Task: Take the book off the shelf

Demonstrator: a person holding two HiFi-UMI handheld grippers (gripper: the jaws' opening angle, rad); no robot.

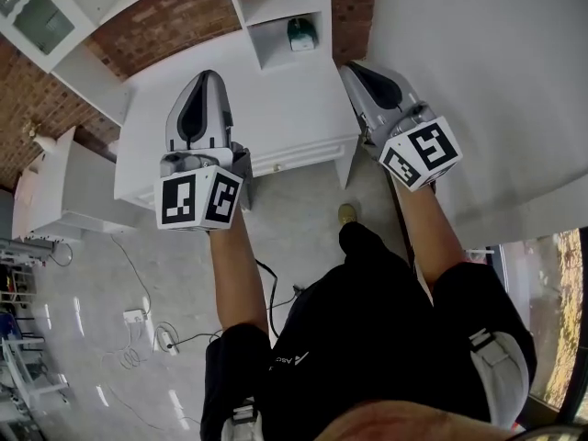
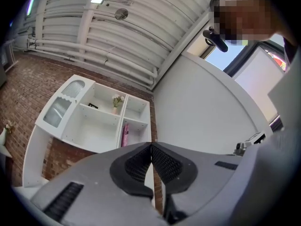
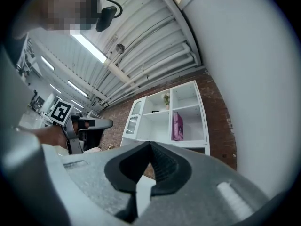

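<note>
A pink book (image 3: 178, 126) stands upright in the lower right compartment of a white shelf unit (image 3: 155, 126) on a brick wall. The left gripper view shows the same book (image 2: 125, 134), far ahead of the jaws. My left gripper (image 2: 151, 147) is shut with nothing between its pads. My right gripper (image 3: 150, 146) is also shut and empty. From above, the left gripper (image 1: 206, 79) and right gripper (image 1: 355, 70) are both held up over a white cabinet (image 1: 276, 118), well short of the shelf. The book is hidden in the head view.
A small vase of flowers (image 2: 115, 102) stands on an upper shelf, and a glass-door compartment (image 2: 61, 108) is at the unit's left. A white wall (image 1: 478, 81) runs along the right. Cables and a power strip (image 1: 138, 318) lie on the floor. A green object (image 1: 301, 33) sits in one compartment.
</note>
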